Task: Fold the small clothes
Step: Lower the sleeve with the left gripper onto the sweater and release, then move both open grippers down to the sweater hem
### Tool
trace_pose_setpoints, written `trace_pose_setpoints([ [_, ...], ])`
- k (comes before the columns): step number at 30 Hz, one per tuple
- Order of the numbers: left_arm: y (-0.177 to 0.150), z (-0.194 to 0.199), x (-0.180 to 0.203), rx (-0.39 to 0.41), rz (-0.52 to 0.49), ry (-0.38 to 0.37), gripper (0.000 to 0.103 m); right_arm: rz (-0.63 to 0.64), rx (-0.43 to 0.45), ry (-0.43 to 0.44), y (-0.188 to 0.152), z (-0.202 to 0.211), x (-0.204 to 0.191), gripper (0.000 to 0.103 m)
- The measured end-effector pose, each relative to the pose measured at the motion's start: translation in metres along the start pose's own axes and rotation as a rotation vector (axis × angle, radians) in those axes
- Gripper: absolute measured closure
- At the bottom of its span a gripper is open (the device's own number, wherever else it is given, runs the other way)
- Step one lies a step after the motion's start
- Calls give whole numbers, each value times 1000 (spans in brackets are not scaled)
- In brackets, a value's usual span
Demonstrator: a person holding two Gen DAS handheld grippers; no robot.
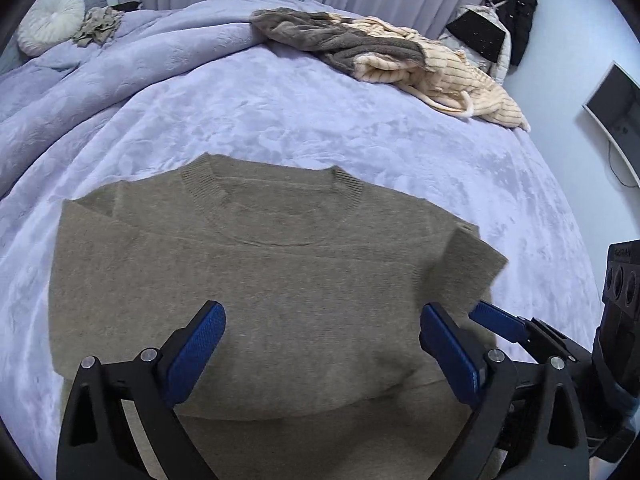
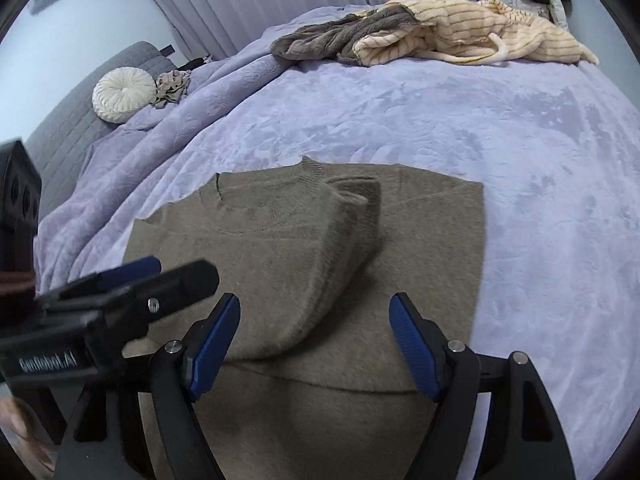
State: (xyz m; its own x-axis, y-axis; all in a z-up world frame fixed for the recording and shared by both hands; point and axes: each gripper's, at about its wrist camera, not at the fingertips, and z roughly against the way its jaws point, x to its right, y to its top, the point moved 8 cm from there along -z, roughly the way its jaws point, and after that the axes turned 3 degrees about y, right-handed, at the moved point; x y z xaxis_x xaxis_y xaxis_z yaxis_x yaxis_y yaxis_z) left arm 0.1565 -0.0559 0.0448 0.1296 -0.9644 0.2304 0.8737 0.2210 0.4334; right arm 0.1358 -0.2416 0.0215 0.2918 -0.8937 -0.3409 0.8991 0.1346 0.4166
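The olive knit sweater (image 1: 256, 280) lies flat on the lavender bedspread (image 1: 360, 128), neckline toward the far side of the bed, with both sleeves folded in across the body and the bottom part turned up in a fold near the person. Both tools hang above the near half of it: the left gripper (image 1: 322, 344) stands wide with nothing between its blue pads, and the right gripper (image 2: 314, 340) is also spread wide and empty. The knit looks soft and limp, light enough but with some thickness (the folded sleeve stands up in a rounded ridge in the right wrist view), so it will likely sag and slide over itself if lifted by a single layer. I would pinch through all the layers at the two near corners of the folded edge, well apart, and carry them over together. A heap of fuzzy brown and cream striped garments (image 2: 440, 36) waits far off.
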Motion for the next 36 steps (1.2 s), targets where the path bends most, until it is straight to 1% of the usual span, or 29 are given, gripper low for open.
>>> trace_pose_setpoints([
  [1, 0, -1, -6, -3, 6, -3, 4, 5, -13, 2, 3, -10, -2, 24],
  [2, 0, 0, -11, -3, 11, 2, 4, 2, -22, -2, 4, -18, -2, 40],
  [3, 0, 1, -16, 2, 11, 16, 4, 2, -42, -6, 4, -25, 0, 67],
  [4, 0, 1, -19, 6, 9, 25, 4, -2, -71, -16, 4, -32, 4, 76],
  [5, 0, 2, -22, 9, 8, 33, 4, -16, -73, -33, 4, -35, 10, 90],
  [6, -1, 3, -24, 12, 6, 39, 4, -23, -64, -44, 5, -33, 15, 94],
  [8, -1, 2, -29, 12, 5, 53, 4, -19, -43, -68, 5, -27, 22, 94],
  [11, -6, -2, -36, 0, 3, 64, 4, -5, 14, -104, 7, -13, 27, 94],
  [12, -8, -4, -39, -7, 3, 74, 4, -19, 12, -107, 5, -14, 31, 92],
  [15, -17, -7, -51, -26, -3, 106, 4, -99, -64, -91, -9, -24, 48, 83],
  [16, -20, -7, -54, -31, -4, 109, 4, -122, -56, -75, -13, -21, 52, 80],
  [17, -23, -7, -59, -35, -5, 115, 4, -143, -35, -75, -15, -14, 56, 75],
  [18, -25, -7, -62, -37, -7, 120, 4, -163, 4, -112, -15, -3, 60, 66],
  [19, -27, -8, -67, -39, -9, 127, 4, -166, 44, -166, -14, 9, 63, 60],
  [20, -28, -9, -71, -40, -15, 135, 4, -153, 93, -219, -11, 22, 63, 46],
  [21, -29, -11, -76, -40, -22, 147, 4, -130, 135, -252, -7, 34, 59, 35],
  [22, -30, -14, -82, -46, -25, 166, 4, -92, 172, -273, -2, 43, 51, 32],
  [23, -32, -18, -90, -58, -19, 185, 4, -44, 186, -282, 2, 46, 41, 30],
  [25, -35, -25, -105, -79, 3, 194, 4, 74, 147, -279, 7, 37, 16, 30],
  [27, -36, -30, -118, -83, 15, 198, 4, 138, 89, -235, 6, 18, -2, 30],
  [29, -37, -32, -124, -83, 9, 184, 4, 126, 9, -224, -1, -9, 2, 30],
  [31, -39, -34, -124, -84, -15, 181, 4, 54, -59, -270, -11, -28, 26, 30],
  [32, -40, -35, -124, -87, -29, 183, 4, 23, -69, -289, -13, -31, 37, 30],
  [34, -40, -36, -123, -87, -44, 189, 4, 1, -48, -282, -13, -26, 44, 30],
  [36, -40, -33, -122, -92, -41, 197, 4, 22, -55, -340, -11, -20, 41, 30],
])
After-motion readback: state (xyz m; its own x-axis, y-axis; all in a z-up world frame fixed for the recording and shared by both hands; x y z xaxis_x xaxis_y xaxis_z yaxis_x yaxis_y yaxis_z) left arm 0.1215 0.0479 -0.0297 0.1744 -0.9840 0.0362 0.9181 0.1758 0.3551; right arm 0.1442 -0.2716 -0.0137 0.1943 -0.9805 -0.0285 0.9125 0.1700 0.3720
